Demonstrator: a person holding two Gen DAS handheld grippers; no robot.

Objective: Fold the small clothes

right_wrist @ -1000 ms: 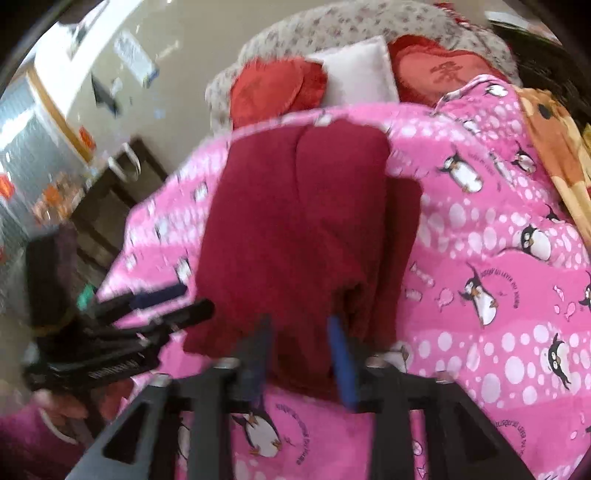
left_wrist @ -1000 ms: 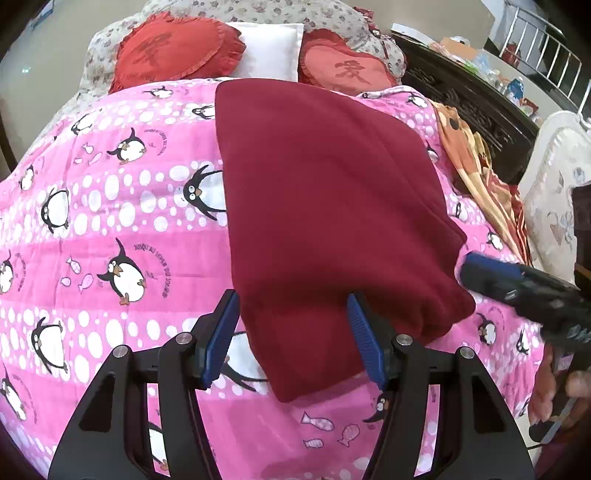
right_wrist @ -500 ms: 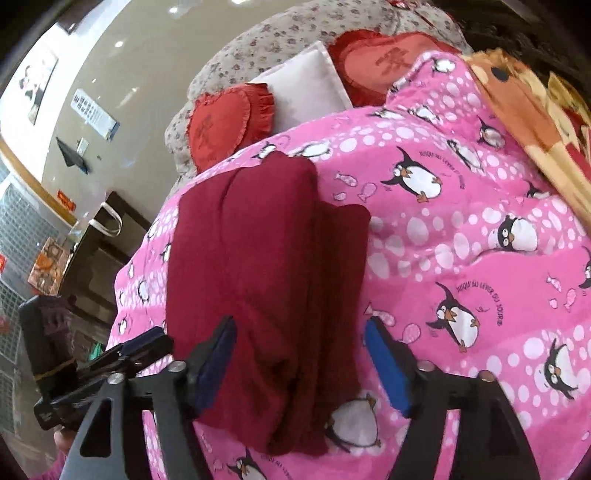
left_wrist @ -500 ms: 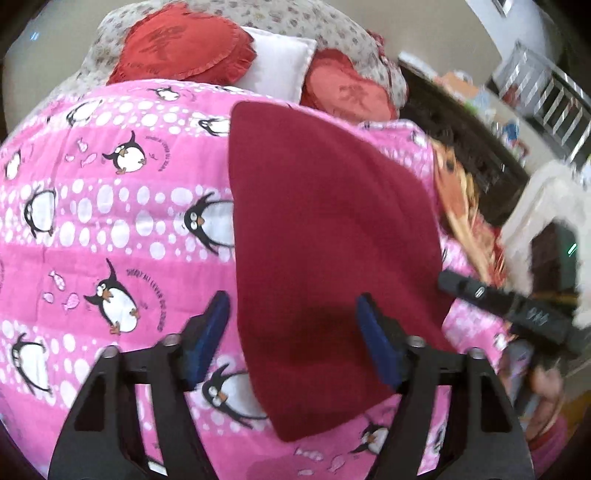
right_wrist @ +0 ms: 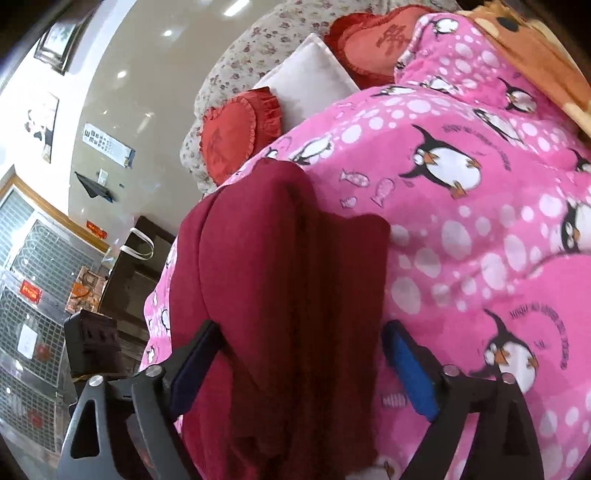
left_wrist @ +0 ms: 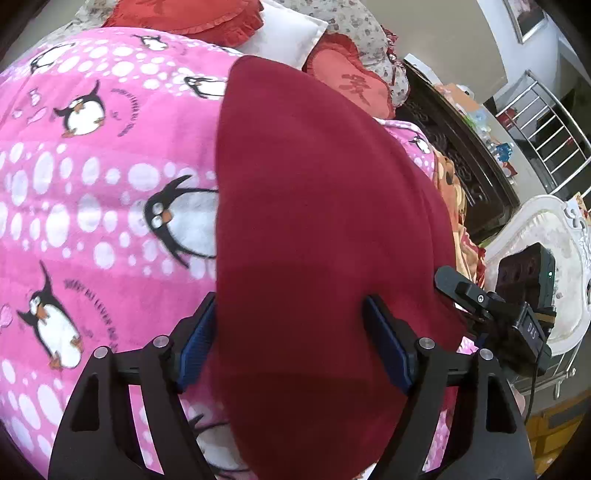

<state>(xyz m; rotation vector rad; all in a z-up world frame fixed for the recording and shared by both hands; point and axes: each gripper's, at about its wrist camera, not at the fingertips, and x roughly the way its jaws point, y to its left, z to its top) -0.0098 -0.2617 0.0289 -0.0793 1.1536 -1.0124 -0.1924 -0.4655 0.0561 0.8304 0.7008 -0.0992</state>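
A dark red garment (left_wrist: 317,229) lies folded lengthwise on the pink penguin blanket (left_wrist: 92,177). My left gripper (left_wrist: 291,339) is open, its blue-padded jaws straddling the garment's near end, close above the cloth. In the right wrist view the garment (right_wrist: 280,295) shows stacked lengthwise folds. My right gripper (right_wrist: 303,369) is open and straddles that near end too. The right gripper also appears at the right edge of the left wrist view (left_wrist: 480,302).
Red heart cushions (left_wrist: 354,85) and a white pillow (left_wrist: 284,29) lie at the head of the bed. An orange blanket (right_wrist: 535,48) lies along one side. Dark carved furniture (left_wrist: 461,147) and a white chair (left_wrist: 546,258) stand beside the bed.
Both grippers have dropped lower and closer to the garment's near end. The right gripper's jaws, narrow one second ago, have opened wide. The garment has stayed in place.
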